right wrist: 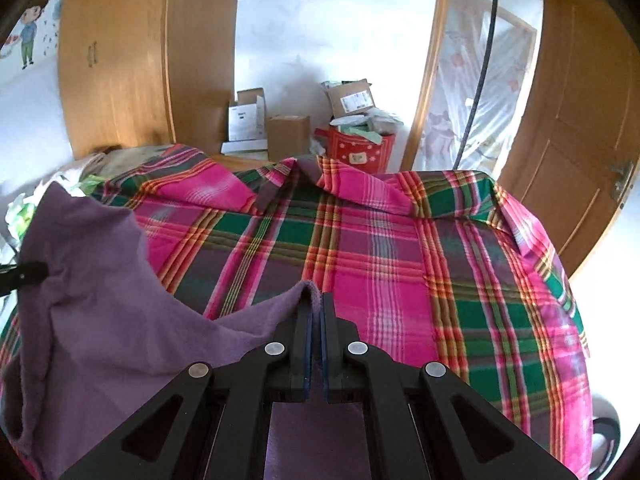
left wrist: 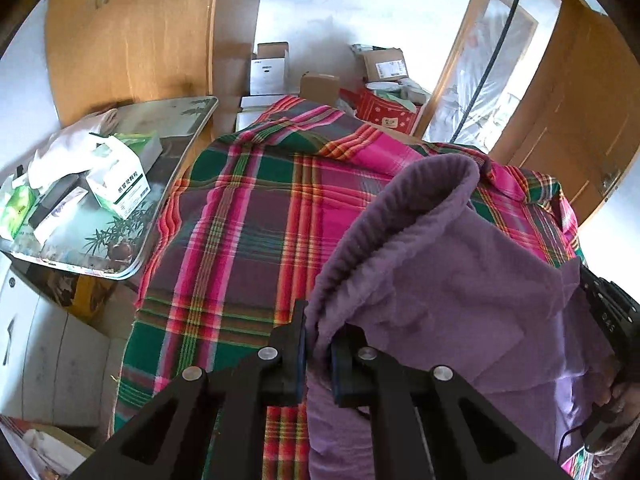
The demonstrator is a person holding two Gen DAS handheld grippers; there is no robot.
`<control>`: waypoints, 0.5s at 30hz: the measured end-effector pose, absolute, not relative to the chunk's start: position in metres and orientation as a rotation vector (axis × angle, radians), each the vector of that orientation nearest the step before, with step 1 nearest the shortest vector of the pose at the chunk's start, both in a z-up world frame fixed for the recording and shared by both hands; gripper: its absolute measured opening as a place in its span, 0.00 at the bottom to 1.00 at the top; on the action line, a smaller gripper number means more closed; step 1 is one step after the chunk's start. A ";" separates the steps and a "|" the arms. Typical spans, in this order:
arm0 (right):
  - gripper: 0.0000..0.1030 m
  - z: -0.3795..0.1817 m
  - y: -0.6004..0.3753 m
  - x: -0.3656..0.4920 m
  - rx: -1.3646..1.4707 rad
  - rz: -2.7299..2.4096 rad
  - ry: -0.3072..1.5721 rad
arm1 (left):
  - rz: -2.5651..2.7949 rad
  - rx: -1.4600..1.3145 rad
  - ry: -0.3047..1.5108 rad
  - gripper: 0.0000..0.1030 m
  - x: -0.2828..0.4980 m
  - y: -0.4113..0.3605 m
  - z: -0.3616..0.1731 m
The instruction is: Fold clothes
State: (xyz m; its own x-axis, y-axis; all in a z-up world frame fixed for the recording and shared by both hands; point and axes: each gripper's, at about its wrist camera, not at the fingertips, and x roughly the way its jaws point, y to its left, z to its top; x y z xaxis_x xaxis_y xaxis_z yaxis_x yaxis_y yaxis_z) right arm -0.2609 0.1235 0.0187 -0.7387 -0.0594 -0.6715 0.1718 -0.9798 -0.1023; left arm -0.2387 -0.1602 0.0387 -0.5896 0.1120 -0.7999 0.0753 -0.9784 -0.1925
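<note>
Over a plaid bedspread (right wrist: 360, 264), soft purple fleece garment (left wrist: 440, 280), bunched and draped

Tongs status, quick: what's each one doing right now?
Left tongs: closed on the purple garment.
Right tongs: closed on another edge of the same garment.

You have bright daylight coming in far ahead of your tongs, and the white wall (right wrist: 320, 28) there looks washed out. Both pictures bend round at the edges, with dark corners. The wardrobe (left wrist: 132, 36) curves. Close cloth looks a little soft.
</note>
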 end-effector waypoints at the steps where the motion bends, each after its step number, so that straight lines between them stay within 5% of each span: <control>1: 0.04 0.019 0.121 -0.266 1.078 -2.810 0.238 | 2.767 -1.416 -0.338 0.09 -0.240 -0.163 0.038; 15: 0.04 0.007 0.090 -0.329 1.168 -2.846 0.205 | 2.774 -1.488 -0.470 0.09 -0.250 -0.194 0.018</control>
State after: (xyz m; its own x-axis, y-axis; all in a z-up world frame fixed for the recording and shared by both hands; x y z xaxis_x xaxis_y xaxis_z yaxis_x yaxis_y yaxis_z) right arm -0.3291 0.0901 0.0070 -0.7115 -0.0036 -0.7026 0.1044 -0.9894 -0.1006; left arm -0.2504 -0.1945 0.0179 -0.5623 0.1019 -0.8207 0.1739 -0.9556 -0.2378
